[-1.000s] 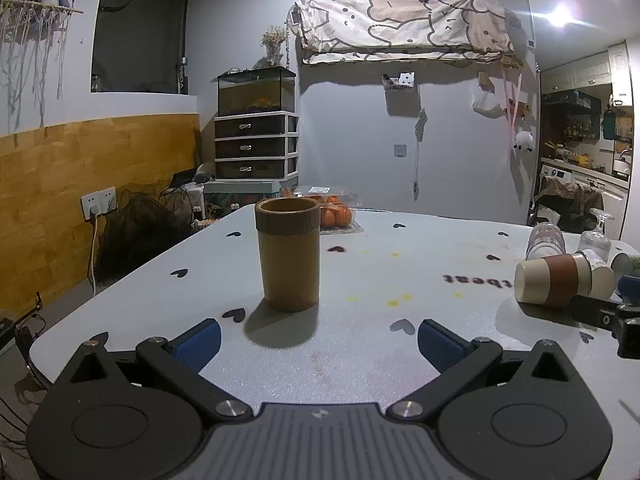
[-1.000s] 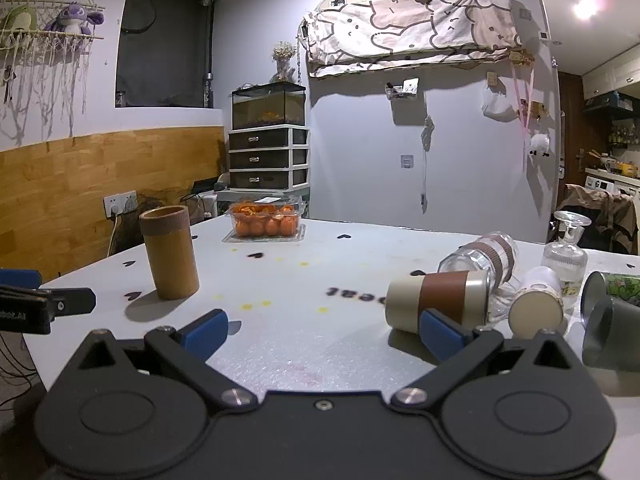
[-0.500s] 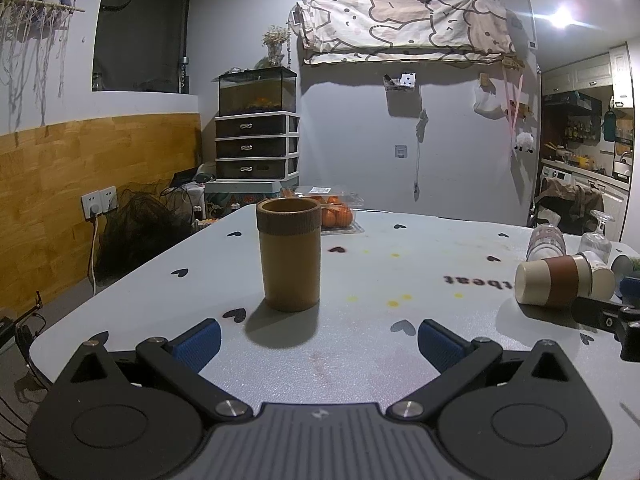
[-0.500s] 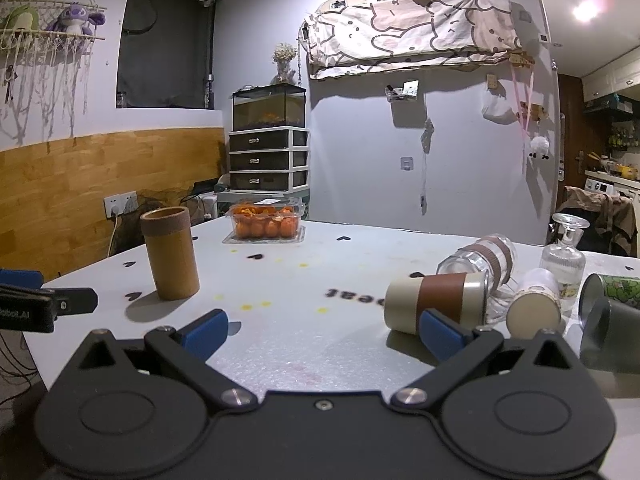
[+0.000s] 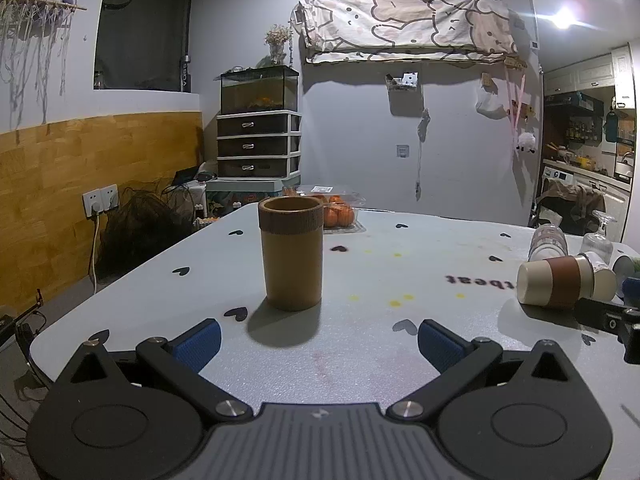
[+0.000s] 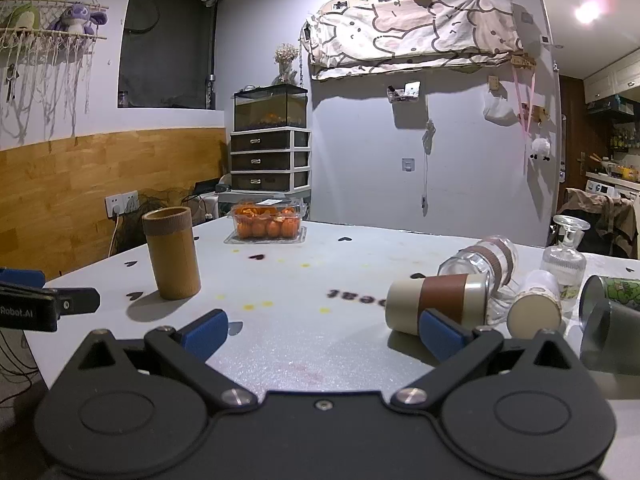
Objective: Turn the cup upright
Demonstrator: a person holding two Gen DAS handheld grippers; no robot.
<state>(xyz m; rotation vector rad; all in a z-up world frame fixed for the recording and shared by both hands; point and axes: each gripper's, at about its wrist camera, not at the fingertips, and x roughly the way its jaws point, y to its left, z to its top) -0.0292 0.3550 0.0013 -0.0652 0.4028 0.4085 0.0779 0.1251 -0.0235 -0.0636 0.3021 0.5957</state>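
A tall tan cup [image 5: 291, 253] stands upright on the white table [image 5: 360, 344], just ahead of my left gripper [image 5: 319, 342], which is open and empty. It also shows in the right wrist view [image 6: 172, 258] at the left. A beige cup with a brown sleeve [image 6: 438, 303] lies on its side, mouth toward the right; it also shows in the left wrist view [image 5: 554, 286]. My right gripper [image 6: 322, 332] is open and empty, its right fingertip [image 6: 440, 330] just in front of that cup.
Beside the lying cup are a glass jar on its side [image 6: 480, 266], a small tipped cup [image 6: 534, 308], an upright glass bottle [image 6: 566, 258] and two tipped dark cups [image 6: 610, 320]. A clear box of oranges [image 6: 267, 224] sits at the far edge.
Both grippers have barely moved; the view has drifted very slightly. Nothing was grasped or released.
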